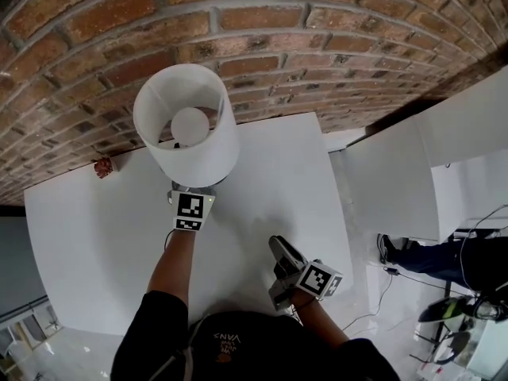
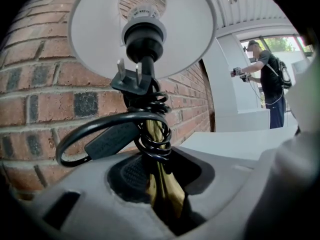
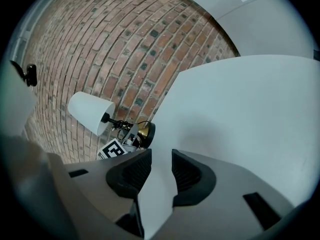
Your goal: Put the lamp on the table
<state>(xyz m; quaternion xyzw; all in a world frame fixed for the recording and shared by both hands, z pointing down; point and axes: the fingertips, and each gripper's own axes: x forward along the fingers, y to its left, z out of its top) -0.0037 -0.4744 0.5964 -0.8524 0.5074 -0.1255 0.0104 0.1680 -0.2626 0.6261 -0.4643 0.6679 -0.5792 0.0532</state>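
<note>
The lamp (image 1: 186, 125) is held over the far part of the table (image 1: 95, 244), just before the brick wall (image 1: 238, 22). Its stem (image 2: 159, 184) is clasped between the 2 jaws of the left gripper (image 1: 193, 193), beneath the shade (whether the base touches the table cannot be told). The right gripper (image 1: 279, 248) is held further right and nearer the person, with nothing between its parted jaws. 1 small object (image 1: 102, 167) is set left of the lamp, at the table's far edge.

— In the head view, the lamp shade (image 1: 186, 125) hides the lamp stem (image 2: 161, 184) and the jaws of the left gripper (image 1: 193, 193).
— The reddish bit (image 1: 102, 167) by the wall (image 1: 317, 38) is too small to name, and the person (image 1: 444, 256) at right is cut off.
</note>
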